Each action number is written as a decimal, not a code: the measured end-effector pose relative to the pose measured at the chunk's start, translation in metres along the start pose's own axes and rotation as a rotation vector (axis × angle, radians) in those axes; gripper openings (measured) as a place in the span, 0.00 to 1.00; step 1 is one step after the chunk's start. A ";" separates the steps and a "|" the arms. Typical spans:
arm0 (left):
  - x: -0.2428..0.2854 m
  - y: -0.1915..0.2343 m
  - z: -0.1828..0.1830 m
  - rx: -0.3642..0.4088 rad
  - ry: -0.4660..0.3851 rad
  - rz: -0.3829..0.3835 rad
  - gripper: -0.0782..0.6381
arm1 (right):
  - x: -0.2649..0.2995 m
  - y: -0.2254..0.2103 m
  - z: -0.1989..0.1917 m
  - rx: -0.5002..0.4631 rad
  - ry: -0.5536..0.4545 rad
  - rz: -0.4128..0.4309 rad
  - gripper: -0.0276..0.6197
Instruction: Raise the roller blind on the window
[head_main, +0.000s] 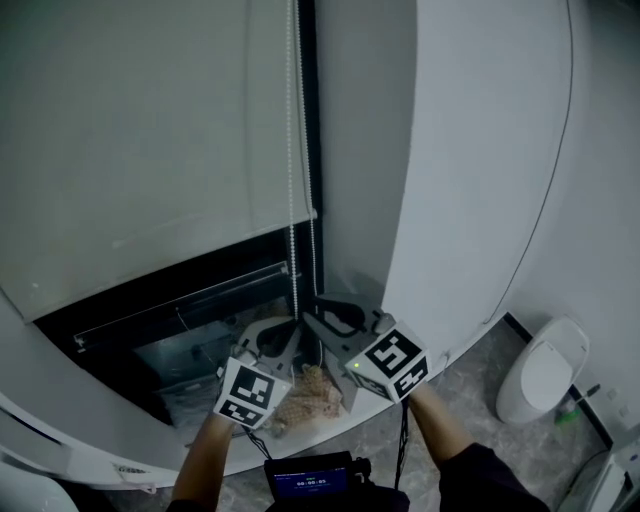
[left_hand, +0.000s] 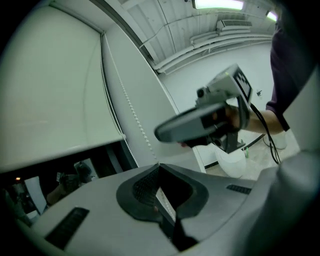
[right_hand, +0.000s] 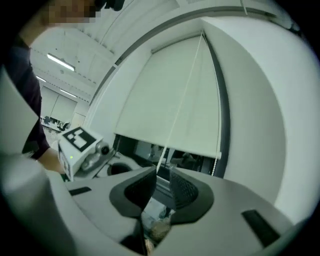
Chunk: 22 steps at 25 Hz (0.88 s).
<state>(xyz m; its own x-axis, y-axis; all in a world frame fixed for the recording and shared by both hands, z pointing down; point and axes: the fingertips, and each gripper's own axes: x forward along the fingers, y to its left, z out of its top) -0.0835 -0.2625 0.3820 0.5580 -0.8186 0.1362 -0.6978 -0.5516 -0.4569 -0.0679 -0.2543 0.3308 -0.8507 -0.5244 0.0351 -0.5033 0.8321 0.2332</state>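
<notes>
The pale roller blind (head_main: 150, 140) covers most of the window, and its bottom bar (head_main: 200, 262) leaves a dark strip of glass below. A white bead chain (head_main: 293, 150) hangs at the blind's right edge and drops to both grippers. My left gripper (head_main: 290, 326) is shut on the chain (left_hand: 131, 110), which runs in at its tip (left_hand: 159, 167). My right gripper (head_main: 320, 318) is just to the right and slightly higher. Its jaws (right_hand: 161, 172) stand a narrow gap apart, and the chain (right_hand: 182, 97) runs down to that gap beside the left pad. A second strand (head_main: 313, 200) hangs along the dark frame.
A curved white wall (head_main: 470, 150) rises right of the window. A white toilet (head_main: 545, 375) stands on the grey floor at the lower right. A white sill (head_main: 90, 455) curves below the window. A beige woven thing (head_main: 310, 400) lies under the grippers.
</notes>
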 end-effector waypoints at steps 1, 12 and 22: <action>0.002 -0.004 -0.005 -0.002 0.007 -0.008 0.12 | 0.002 -0.006 0.011 -0.007 -0.005 -0.012 0.14; 0.013 -0.027 -0.025 0.013 0.057 -0.048 0.12 | 0.014 -0.021 0.073 -0.120 -0.048 -0.106 0.10; 0.009 -0.070 -0.113 -0.069 0.229 -0.180 0.12 | 0.032 0.025 -0.039 -0.400 0.197 -0.100 0.07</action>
<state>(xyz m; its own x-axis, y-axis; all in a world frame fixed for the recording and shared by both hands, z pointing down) -0.0801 -0.2498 0.5140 0.5648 -0.7172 0.4081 -0.6299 -0.6942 -0.3482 -0.1016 -0.2572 0.3756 -0.7368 -0.6549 0.1684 -0.4502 0.6609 0.6005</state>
